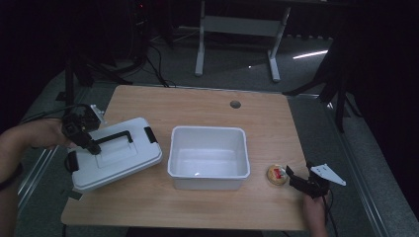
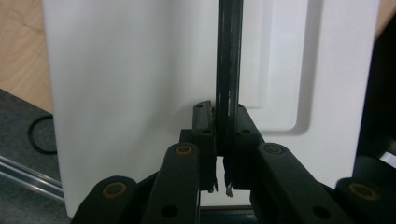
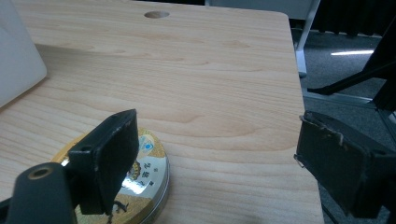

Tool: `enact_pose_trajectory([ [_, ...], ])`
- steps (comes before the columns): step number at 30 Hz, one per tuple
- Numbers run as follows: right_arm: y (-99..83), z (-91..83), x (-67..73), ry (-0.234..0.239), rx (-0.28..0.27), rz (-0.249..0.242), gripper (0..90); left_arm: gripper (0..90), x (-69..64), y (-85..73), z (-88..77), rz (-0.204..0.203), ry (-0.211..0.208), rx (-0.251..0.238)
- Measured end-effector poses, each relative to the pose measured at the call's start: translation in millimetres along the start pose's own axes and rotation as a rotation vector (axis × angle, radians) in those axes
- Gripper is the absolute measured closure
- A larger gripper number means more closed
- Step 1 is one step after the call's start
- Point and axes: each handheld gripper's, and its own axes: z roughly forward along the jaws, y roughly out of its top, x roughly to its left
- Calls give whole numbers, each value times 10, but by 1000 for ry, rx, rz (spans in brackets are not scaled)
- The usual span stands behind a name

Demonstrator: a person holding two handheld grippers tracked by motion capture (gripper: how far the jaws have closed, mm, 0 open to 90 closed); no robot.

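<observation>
Dark floor and metal stands are surrounding the wooden worktop (image 1: pixel 207 106). At the worktop's middle a white open tub (image 1: pixel 207 157) is sitting, and just left of it a white lidded case (image 1: pixel 116 154) is lying flat. Its black carry handle (image 1: pixel 114 137) is running between the jaws of the left gripper (image 2: pixel 221 186), which is clamping it tightly. Near the right edge, a small round gold tin (image 1: pixel 277 175) is resting, with the right gripper (image 3: pixel 215 163) hovering over it, jaws gaping wide.

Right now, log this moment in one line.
left gripper: shut on lid handle | right gripper: open by round tin | bin: open
</observation>
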Motion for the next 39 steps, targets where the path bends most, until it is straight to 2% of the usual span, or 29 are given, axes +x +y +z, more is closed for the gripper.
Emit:
enact_pose_trajectory([
  [6,0,1,2,3,1,0,127,832,119,30,329,-9,-4,-5],
  [7,1,2,2,3,1,0,127,832,119,30,329,-9,-4,-5],
  [8,1,1,2,3,1,0,127,832,158,45,420,-13,-13,-3],
  [9,1,1,2,3,1,0,127,832,158,45,420,-13,-13,-3],
  [10,1,2,3,4,1,-1,127,832,193,64,506,-24,-8,2],
  [15,1,3,3,5,1,-3,127,832,264,99,697,-31,-13,17],
  [17,1,3,3,5,1,-4,127,832,264,99,697,-31,-13,17],
  [18,1,3,4,5,2,-4,127,832,294,104,810,-31,-23,24],
  [19,1,3,5,5,2,-4,127,832,304,100,843,-26,-27,24],
  [24,0,1,0,8,1,-1,127,831,334,102,922,-31,-26,13],
  [27,1,3,2,9,2,-4,127,830,353,92,1011,-28,-49,17],
  [32,1,1,3,10,3,-3,127,825,377,50,1028,-44,-53,-18],
  [33,2,5,1,11,6,-3,127,799,379,43,1025,-52,-40,-22],
  [34,2,5,1,11,6,-3,127,715,379,43,1025,-52,-40,-22],
  [35,4,7,-4,20,13,2,126,607,393,34,1009,-86,-21,-42],
  [36,4,7,-4,20,13,2,126,541,393,34,1009,-86,-21,-42],
  [37,7,14,-17,37,32,8,126,462,419,21,979,-120,-5,-76],
  [38,8,20,-28,48,43,12,126,388,419,21,979,-120,-5,-76],
  [39,14,27,-43,71,57,19,126,293,450,13,940,-147,11,-104],
])
